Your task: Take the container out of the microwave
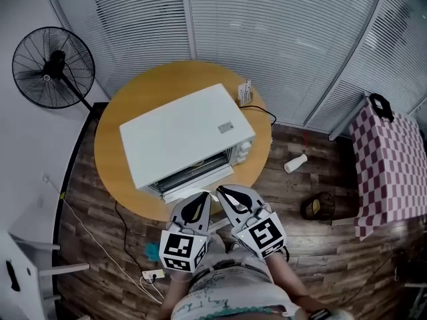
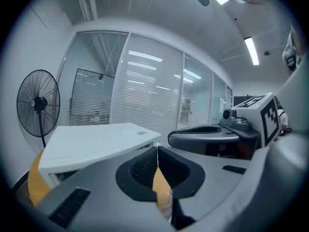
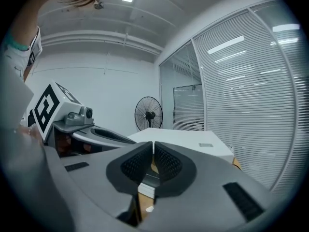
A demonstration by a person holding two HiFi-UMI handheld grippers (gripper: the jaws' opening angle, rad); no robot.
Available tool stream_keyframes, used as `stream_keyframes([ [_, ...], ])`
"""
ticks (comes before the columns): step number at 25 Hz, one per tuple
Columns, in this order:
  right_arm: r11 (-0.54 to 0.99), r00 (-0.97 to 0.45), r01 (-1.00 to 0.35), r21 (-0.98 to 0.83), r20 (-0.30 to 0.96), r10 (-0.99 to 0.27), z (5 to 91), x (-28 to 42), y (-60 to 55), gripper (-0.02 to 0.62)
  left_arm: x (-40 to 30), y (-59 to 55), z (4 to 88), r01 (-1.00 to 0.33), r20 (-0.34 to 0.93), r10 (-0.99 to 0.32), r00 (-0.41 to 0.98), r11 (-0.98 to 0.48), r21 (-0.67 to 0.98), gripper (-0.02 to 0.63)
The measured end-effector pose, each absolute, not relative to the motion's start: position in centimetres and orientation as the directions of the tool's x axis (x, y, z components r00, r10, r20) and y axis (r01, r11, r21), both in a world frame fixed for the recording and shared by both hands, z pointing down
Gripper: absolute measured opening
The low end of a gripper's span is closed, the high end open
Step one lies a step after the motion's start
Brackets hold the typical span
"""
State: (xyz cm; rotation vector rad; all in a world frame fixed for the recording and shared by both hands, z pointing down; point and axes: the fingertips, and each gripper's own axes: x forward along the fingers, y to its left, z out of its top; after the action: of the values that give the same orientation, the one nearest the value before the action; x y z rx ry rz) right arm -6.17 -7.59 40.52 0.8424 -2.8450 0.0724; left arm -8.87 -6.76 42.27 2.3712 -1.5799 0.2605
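Observation:
A white microwave [image 1: 183,135] stands on a round wooden table [image 1: 110,145], its front [image 1: 193,173] turned toward me. No container shows in any view; the inside of the microwave is hidden. My left gripper [image 1: 202,197] is shut and empty, just off the table's near edge below the microwave's front. My right gripper [image 1: 221,192] is beside it, also shut and empty. In the left gripper view the left gripper [image 2: 157,149] points at the microwave [image 2: 96,141], with the right gripper's body [image 2: 212,137] to its right. In the right gripper view the right gripper [image 3: 153,144] faces the microwave [image 3: 186,141].
A black standing fan [image 1: 53,69] is at the table's far left. On the floor lie a power strip with cables [image 1: 153,274], a white bottle [image 1: 295,163] and a dark round bowl [image 1: 319,207]. A checkered cloth [image 1: 390,165] covers furniture at the right. A small box [image 1: 245,93] stands behind the microwave.

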Motion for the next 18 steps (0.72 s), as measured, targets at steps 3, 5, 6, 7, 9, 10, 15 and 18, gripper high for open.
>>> stream_keyframes([
  [3,0.834,-0.819,-0.552,0.011,0.180,-0.545,40.5,-7.0,-8.7,0.005,-9.8,-8.0,42.1,-0.919,0.291,-0.872,0.394,-0.371,0.131,0.015],
  [5,0.830,-0.813,-0.558,0.011,0.189,-0.550,40.5,-7.5,-9.3,0.005,-10.4,-8.7,42.3,-0.918,0.290,-0.871,0.396,-0.374,0.131,0.015],
  [6,0.827,-0.811,-0.562,0.010,0.190,-0.554,40.5,-7.7,-9.7,0.005,-10.7,-9.1,42.4,-0.918,0.291,-0.870,0.398,-0.375,0.131,0.015],
  [7,0.823,-0.807,-0.568,0.009,0.190,-0.559,40.6,-7.9,-10.1,0.005,-10.9,-9.4,42.6,-0.917,0.294,-0.868,0.400,-0.378,0.131,0.015],
  [9,0.815,-0.798,-0.580,0.007,0.194,-0.570,40.7,-8.1,-10.7,0.005,-11.2,-9.9,42.9,-0.913,0.298,-0.863,0.408,-0.386,0.131,0.017],
  [10,0.811,-0.794,-0.585,0.008,0.197,-0.575,40.8,-8.2,-11.0,0.005,-11.3,-10.1,42.9,-0.911,0.298,-0.861,0.412,-0.391,0.132,0.017],
  [15,0.800,-0.783,-0.600,0.014,0.196,-0.590,41.1,-9.1,-12.0,0.005,-12.4,-11.1,43.0,-0.901,0.290,-0.853,0.433,-0.410,0.140,0.015],
  [18,0.792,-0.773,-0.610,0.010,0.210,-0.598,41.5,-9.8,-12.4,0.005,-13.1,-11.6,43.3,-0.897,0.286,-0.850,0.442,-0.418,0.144,0.017],
])
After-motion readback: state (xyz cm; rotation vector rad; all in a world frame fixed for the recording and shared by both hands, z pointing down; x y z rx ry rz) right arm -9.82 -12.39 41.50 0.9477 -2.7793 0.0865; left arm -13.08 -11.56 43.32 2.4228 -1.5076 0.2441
